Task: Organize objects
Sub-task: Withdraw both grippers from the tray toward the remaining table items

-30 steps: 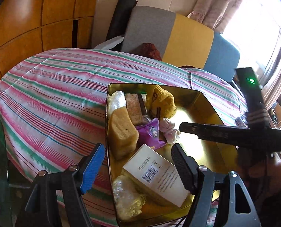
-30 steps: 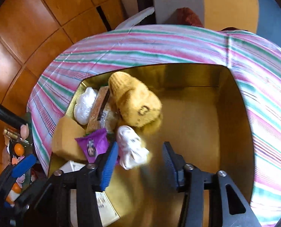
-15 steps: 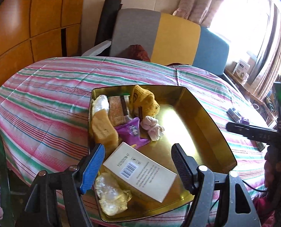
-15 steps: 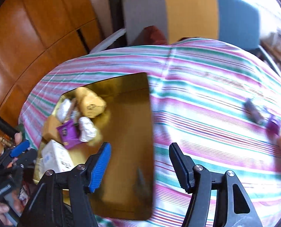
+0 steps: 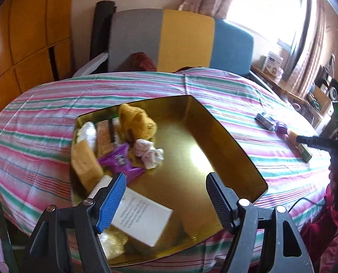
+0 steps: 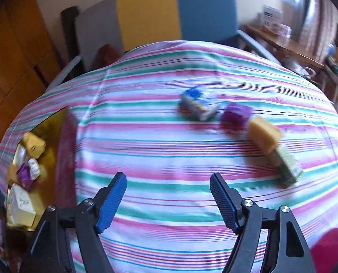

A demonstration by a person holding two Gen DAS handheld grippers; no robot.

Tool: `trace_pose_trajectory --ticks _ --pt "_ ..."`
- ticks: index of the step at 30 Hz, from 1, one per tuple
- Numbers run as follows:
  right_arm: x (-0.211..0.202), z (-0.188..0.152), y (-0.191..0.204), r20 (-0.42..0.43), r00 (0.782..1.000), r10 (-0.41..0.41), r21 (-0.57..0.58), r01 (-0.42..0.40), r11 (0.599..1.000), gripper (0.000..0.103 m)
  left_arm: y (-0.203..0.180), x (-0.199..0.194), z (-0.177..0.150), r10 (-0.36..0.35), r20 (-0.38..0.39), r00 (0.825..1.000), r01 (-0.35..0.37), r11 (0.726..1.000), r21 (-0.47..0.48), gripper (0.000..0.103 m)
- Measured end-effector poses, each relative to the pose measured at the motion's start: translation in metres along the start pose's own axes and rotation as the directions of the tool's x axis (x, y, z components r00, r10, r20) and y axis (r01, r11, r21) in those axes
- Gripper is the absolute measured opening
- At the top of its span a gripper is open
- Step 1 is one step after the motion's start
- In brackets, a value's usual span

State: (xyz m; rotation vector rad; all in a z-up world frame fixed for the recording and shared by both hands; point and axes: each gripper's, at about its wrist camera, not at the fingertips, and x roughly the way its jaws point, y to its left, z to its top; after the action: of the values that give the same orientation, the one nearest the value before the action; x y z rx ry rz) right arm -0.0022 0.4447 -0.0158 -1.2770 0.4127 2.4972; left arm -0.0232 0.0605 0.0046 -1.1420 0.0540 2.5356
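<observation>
Right gripper [image 6: 167, 199] empty, its jaws having just been opening, now wide above bare striped cloth [image 6: 169, 159]. Left gripper [image 5: 164, 196] wide, empty, over the gold tray [image 5: 225, 136]. Remaining items, the blue packet [image 6: 199, 105], purple block [image 6: 236, 113], orange sponge [image 6: 264, 135] and green box [image 6: 287, 166], lie touching in a row; a careless approach risks nudging neighbours or a double grab.

Daylight enters from the window [image 5: 271, 11] at upper right, which is overexposed to near white. A specular hotspot sits on the floor of the gold tray [image 5: 198, 157]. The left wrist view is moderately sharp, with slight softness throughout. The right wrist view carries heavy motion blur: the small items on the striped cloth [image 6: 169, 159] smear, so their labels probably cannot be read. Both views bend straight lines and darken to black corners.
</observation>
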Motion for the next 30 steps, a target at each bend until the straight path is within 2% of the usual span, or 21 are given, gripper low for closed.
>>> trace_pose_trajectory --ticks 3,6,8,10,15,22,28,30 --pt "0.0 0.005 -0.043 0.038 0.995 -0.088 0.087 0.085 0.993 0.08 -0.016 0.002 0.003 -0.023 -0.002 1.0 0.023 0.999 0.04 0.074" --pt "0.002 0.002 -0.085 0.055 0.985 -0.164 0.212 0.149 0.966 0.08 -0.037 0.005 0.007 -0.048 -0.007 0.999 0.049 0.995 0.084 0.074" --pt "0.007 -0.004 -0.112 0.03 0.988 -0.149 0.344 0.129 0.93 0.08 -0.048 0.009 0.008 -0.063 -0.016 0.998 0.064 0.993 0.104 0.074" --pt "0.002 -0.006 -0.123 0.055 0.99 -0.129 0.412 0.095 0.906 0.08 -0.06 0.013 0.011 -0.082 -0.024 0.996 0.085 0.989 0.122 0.074" --pt "-0.007 -0.007 -0.127 0.102 0.986 -0.129 0.463 0.068 0.884 0.08 -0.095 0.026 0.017 -0.152 -0.06 0.987 0.159 0.974 0.159 0.074" --pt "-0.023 -0.016 -0.15 0.172 0.972 -0.162 0.587 0.031 0.809 0.082 -0.142 0.043 0.025 -0.23 -0.126 0.965 0.251 0.947 0.201 0.073" --pt "-0.026 -0.022 -0.162 0.199 0.968 -0.15 0.637 -0.012 0.771 0.084 -0.18 0.062 0.033 -0.257 -0.167 0.952 0.292 0.927 0.237 0.073" --pt "-0.025 -0.022 -0.165 0.201 0.971 -0.132 0.647 -0.031 0.762 0.085 -0.189 0.075 0.037 -0.271 -0.212 0.939 0.315 0.924 0.216 0.07"
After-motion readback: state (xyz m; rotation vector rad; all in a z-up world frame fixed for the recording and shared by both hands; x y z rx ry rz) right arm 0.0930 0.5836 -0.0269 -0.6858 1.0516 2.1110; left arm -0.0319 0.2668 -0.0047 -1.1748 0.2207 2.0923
